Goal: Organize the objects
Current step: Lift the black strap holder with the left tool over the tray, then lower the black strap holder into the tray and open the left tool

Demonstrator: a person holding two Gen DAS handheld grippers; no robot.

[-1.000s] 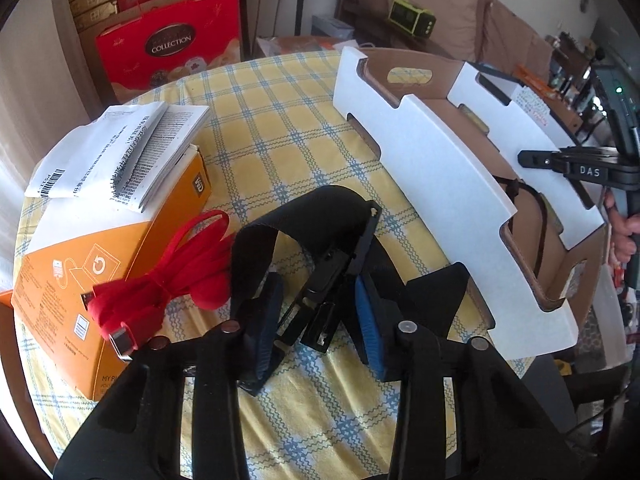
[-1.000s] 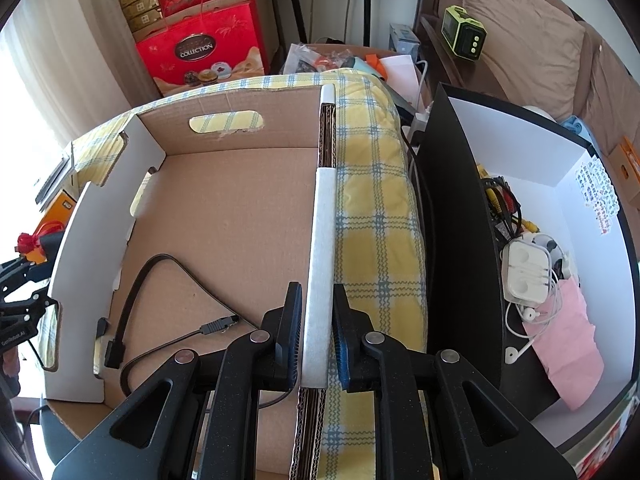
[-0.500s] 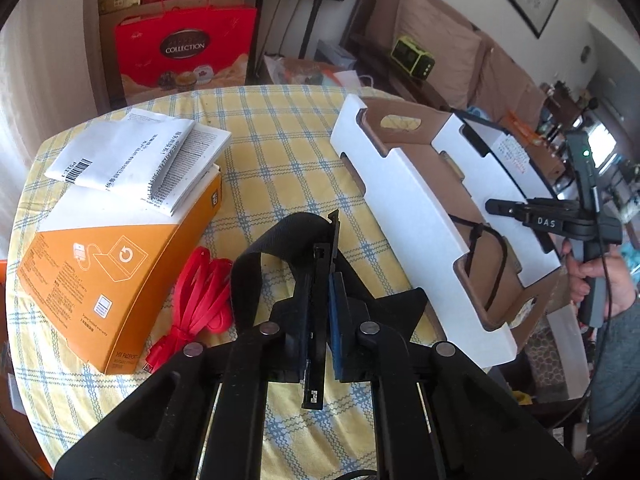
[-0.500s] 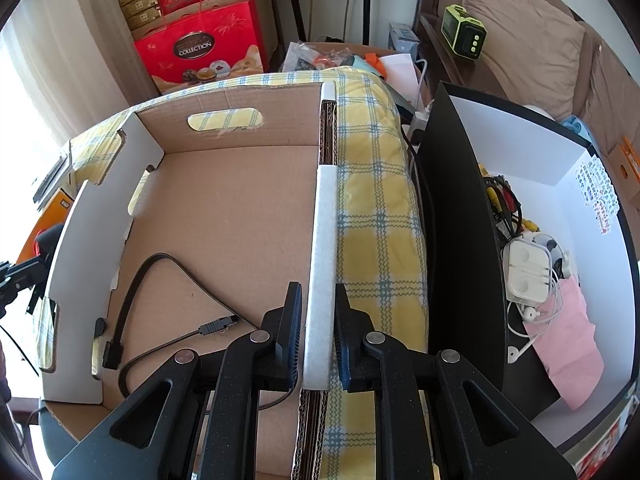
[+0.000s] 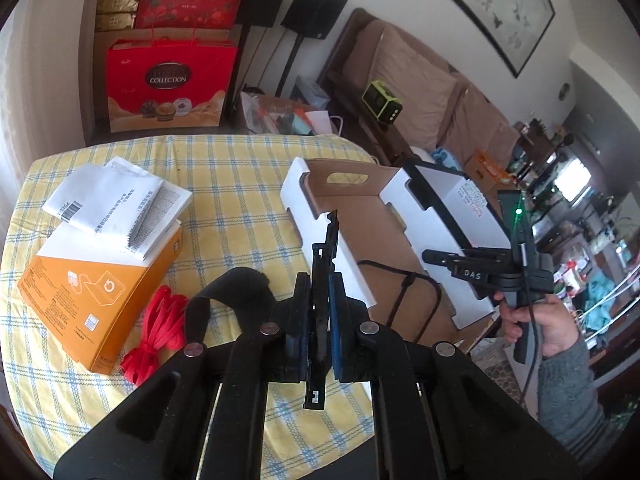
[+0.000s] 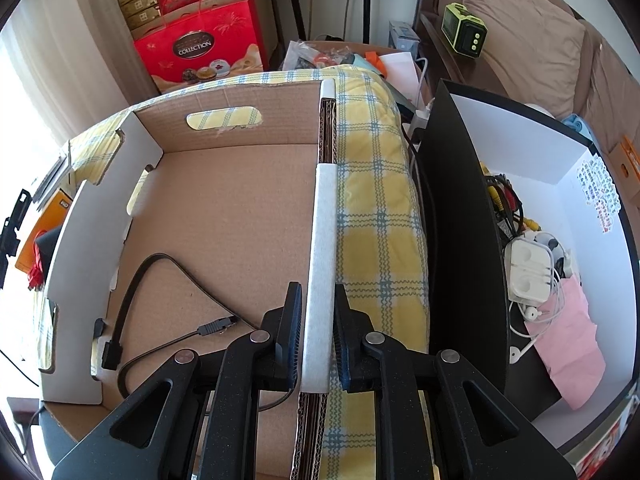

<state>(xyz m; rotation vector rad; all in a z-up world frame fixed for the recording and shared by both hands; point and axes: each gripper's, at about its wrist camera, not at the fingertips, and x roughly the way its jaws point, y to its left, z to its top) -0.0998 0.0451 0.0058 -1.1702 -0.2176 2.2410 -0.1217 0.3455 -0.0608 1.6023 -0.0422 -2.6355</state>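
From the left wrist, the left claw (image 5: pixel 319 332) is clamped on a black strapped buckle piece (image 5: pixel 322 280), held up off the checked desk (image 5: pixel 240 184) beside the cardboard box (image 5: pixel 356 216); what exactly it is, I can't quite tell. A red cable (image 5: pixel 158 330) lies by the orange box (image 5: pixel 88 300).

From the right wrist, the right claw (image 6: pixel 317 336) pinches the box's white-taped wall (image 6: pixel 322 264). A black cable (image 6: pixel 136 292) lies inside.

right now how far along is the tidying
Done: a black cable already lies in the cardboard box. In hand: the left gripper pinches a black strap, lifted near the box; the right gripper clamps the box wall. Left: red cable, orange box, papers.
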